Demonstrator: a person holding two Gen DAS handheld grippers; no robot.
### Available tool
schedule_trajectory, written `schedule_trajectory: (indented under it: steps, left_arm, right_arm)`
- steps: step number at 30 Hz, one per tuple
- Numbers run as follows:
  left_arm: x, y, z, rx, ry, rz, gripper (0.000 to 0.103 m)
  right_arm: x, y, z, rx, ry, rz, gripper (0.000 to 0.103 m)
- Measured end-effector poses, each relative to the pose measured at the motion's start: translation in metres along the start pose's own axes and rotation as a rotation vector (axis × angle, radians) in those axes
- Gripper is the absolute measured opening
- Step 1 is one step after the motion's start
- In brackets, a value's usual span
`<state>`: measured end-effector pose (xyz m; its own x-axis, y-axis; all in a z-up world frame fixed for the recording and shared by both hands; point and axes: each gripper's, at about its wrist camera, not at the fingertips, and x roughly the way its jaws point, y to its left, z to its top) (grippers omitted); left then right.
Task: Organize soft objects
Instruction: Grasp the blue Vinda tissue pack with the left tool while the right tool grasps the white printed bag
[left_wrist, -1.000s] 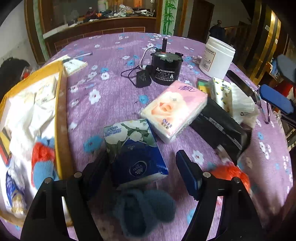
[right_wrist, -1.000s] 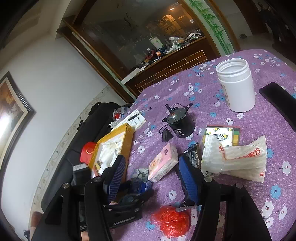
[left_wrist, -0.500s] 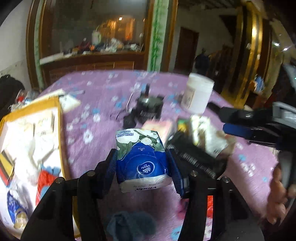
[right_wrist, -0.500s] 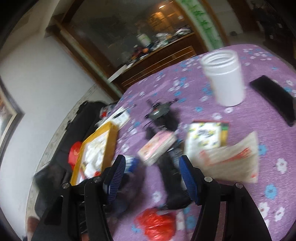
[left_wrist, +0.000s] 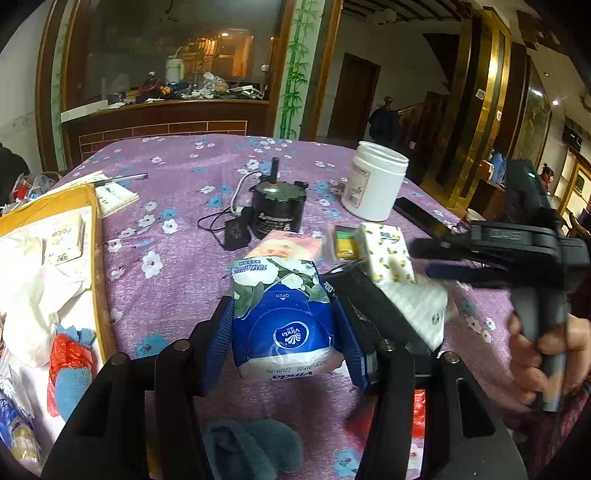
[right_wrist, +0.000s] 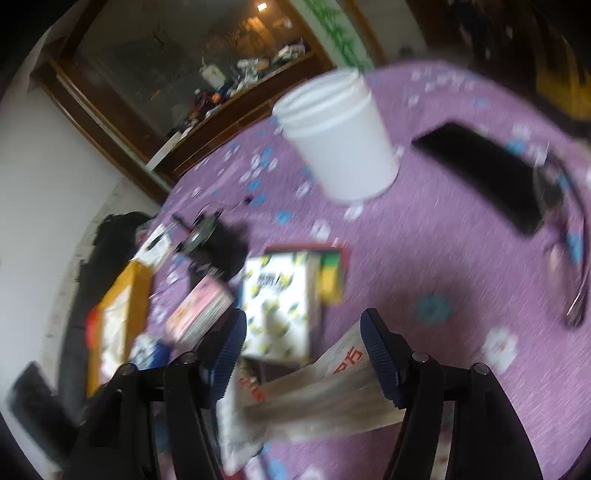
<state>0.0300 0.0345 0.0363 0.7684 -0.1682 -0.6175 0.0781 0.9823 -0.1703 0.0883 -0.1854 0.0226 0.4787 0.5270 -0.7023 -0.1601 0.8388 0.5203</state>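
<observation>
The left gripper (left_wrist: 282, 334) is clamped on a blue and white tissue pack (left_wrist: 282, 321), both blue pads pressed against its sides, the pack lifted clear of the purple flowered worktop (left_wrist: 177, 177). Its jaws closed in a moment ago and now sit at the width of the pack. Along the worktop's left edge lies a yellow-rimmed tray (left_wrist: 94, 236) with white cloth, a small packet and red and blue soft things in it. A dark blue sock (left_wrist: 255, 446) lies on the worktop at its near edge, under the gripper.

The right gripper (right_wrist: 303, 354) hangs with its jaws apart, just widened, over a white plastic bag (right_wrist: 317, 398) with red print; the pads do not press on it. Just beyond it sits a lemon-patterned tissue pack (right_wrist: 277, 306), with a pink tissue pack (right_wrist: 199, 314) beside that. A white jar (right_wrist: 340, 140) and a black motor (left_wrist: 277, 210) stand further toward the far edge. The right-hand view is blurred.
</observation>
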Motion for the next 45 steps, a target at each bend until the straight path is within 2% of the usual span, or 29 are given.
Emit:
schedule_trajectory:
  steps: [3,7,10,12,15,16,19,21,24,25,26,27,29,30,33,36,39,45]
  left_arm:
    - [-0.003,0.004,0.002,-0.016,-0.013,-0.013,0.052]
    - [-0.006,0.003,0.002,-0.019,-0.021,-0.037,0.052]
    - [-0.008,0.003,0.002,-0.018,-0.025,-0.043,0.052]
    - [-0.008,0.003,0.002,-0.019,-0.027,-0.039,0.052]
    - [-0.008,0.004,0.002,-0.022,-0.03,-0.034,0.052]
    - [-0.008,0.004,0.002,-0.023,-0.03,-0.031,0.052]
    - [-0.008,0.005,0.002,-0.022,-0.026,-0.028,0.052]
    - [-0.007,0.004,0.002,-0.018,-0.023,-0.026,0.052]
    - [-0.006,0.004,0.001,-0.015,-0.024,-0.026,0.052]
    - [-0.007,0.004,0.001,-0.016,-0.026,-0.026,0.052]
    - [-0.007,0.004,0.002,-0.018,-0.027,-0.026,0.052]
    - [-0.007,0.004,0.002,-0.019,-0.028,-0.027,0.052]
    - [-0.007,0.004,0.001,-0.017,-0.028,-0.025,0.052]
    - [-0.007,0.004,0.001,-0.017,-0.027,-0.025,0.052]
    - [-0.007,0.004,0.001,-0.016,-0.025,-0.029,0.052]
    - [-0.007,0.004,0.0,-0.014,-0.022,-0.026,0.052]
    - [-0.006,0.005,0.0,-0.018,-0.02,-0.018,0.052]
    - [-0.002,0.004,-0.001,-0.015,-0.006,-0.017,0.052]
  right_arm:
    - [-0.009,-0.007,-0.014,0.075,0.062,0.087,0.069]
    - [-0.034,0.0,-0.031,-0.027,0.092,0.092,0.072]
    - [-0.049,0.012,-0.038,-0.191,0.09,0.052,0.074]
    - [-0.052,0.025,-0.039,-0.374,0.087,0.008,0.075]
    - [-0.046,0.039,-0.04,-0.543,0.123,0.004,0.073]
    - [-0.039,0.046,-0.043,-0.623,0.165,-0.007,0.073]
    - [-0.027,0.054,-0.05,-0.755,0.22,-0.041,0.073]
    - [-0.018,0.052,-0.051,-0.784,0.255,-0.053,0.073]
    - [-0.002,0.048,-0.054,-0.782,0.27,-0.053,0.072]
    - [-0.003,0.046,-0.055,-0.776,0.26,-0.067,0.067]
    - [-0.002,0.046,-0.055,-0.752,0.253,-0.072,0.055]
    - [-0.003,0.047,-0.056,-0.718,0.246,-0.069,0.053]
    - [-0.003,0.046,-0.053,-0.617,0.225,-0.095,0.048]
    - [-0.006,0.043,-0.049,-0.525,0.205,-0.097,0.046]
    - [-0.012,0.033,-0.043,-0.266,0.155,-0.035,0.043]
    - [-0.003,0.033,-0.041,-0.154,0.118,-0.051,0.043]
    - [0.011,0.048,-0.039,-0.217,0.103,-0.12,0.043]
    - [0.019,0.056,-0.047,-0.335,0.081,-0.162,0.047]
